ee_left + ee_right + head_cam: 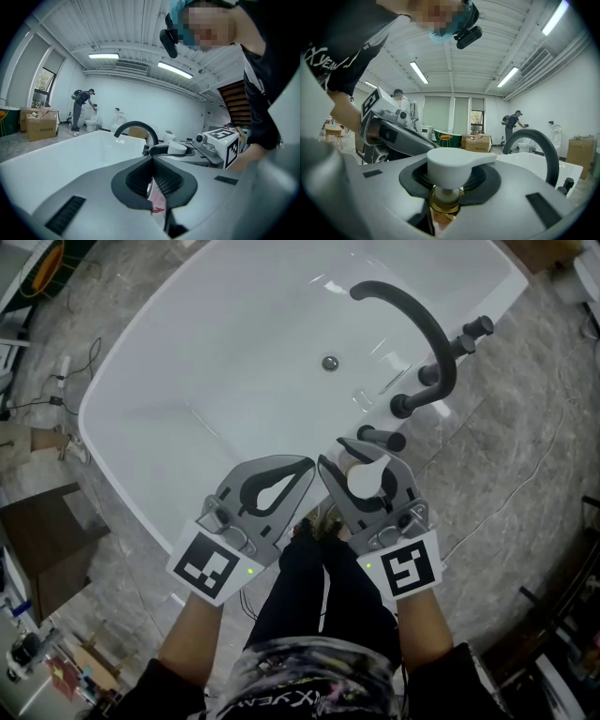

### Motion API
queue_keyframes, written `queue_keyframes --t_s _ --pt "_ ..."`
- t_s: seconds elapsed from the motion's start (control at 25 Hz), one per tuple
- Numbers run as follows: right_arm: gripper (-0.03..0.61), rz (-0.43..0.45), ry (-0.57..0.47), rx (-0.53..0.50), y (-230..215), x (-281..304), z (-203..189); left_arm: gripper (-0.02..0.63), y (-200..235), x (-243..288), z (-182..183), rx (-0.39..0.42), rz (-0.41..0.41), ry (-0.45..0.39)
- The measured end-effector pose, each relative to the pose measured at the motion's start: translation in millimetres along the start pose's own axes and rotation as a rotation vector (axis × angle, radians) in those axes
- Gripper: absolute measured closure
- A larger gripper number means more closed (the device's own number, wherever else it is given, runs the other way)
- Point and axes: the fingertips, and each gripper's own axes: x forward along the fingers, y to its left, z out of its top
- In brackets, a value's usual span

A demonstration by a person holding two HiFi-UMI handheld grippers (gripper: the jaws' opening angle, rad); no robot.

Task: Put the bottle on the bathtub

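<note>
While the person stands at the near edge of the white oval bathtub (pixel 187 381), their black-trousered legs (pixel 319 596) showing below in the head view, both claws reach out over the tub's rim side by side. On the left, the left claw (pixel 307 465) has its grey jaws brought together at the tips, with only a teardrop gap behind them, and the left gripper view (pixel 152 160) shows nothing held between its ribbed black pads. Just to its right, almost tip to tip with it, the right claw (pixel 361 460) is closed narrowly on the pump bottle with a white dispenser head and gold collar (pixel 364 480); in the right gripper view the pads (pixel 483 180) sit round the neck just under that white head (pixel 449 171). The bottle is upright over the tub's near right rim, just beside the nearest black tap handle (pixel 380 439); whether its base touches the rim is hidden. Further right and beyond, the black arched faucet (pixel 412 315) curves over the basin toward the round metal drain (pixel 329 363), with grey marbled floor (pixel 525 446) at the far right.
</note>
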Motion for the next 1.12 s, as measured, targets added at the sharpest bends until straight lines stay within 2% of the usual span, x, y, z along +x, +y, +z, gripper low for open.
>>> queue_keyframes --t_s 0.88,1.12 --pt "0.462 -0.046 -0.006 0.012 -0.3 -0.2 -10.2 0.600 6.0 -1.2 -7.1 -0.017 -0.001 0.019" --pt "0.391 -0.051 0.000 0.072 -7.5 -0.7 -11.8 0.600 4.4 0.3 -2.4 -0.025 -0.008 0.026"
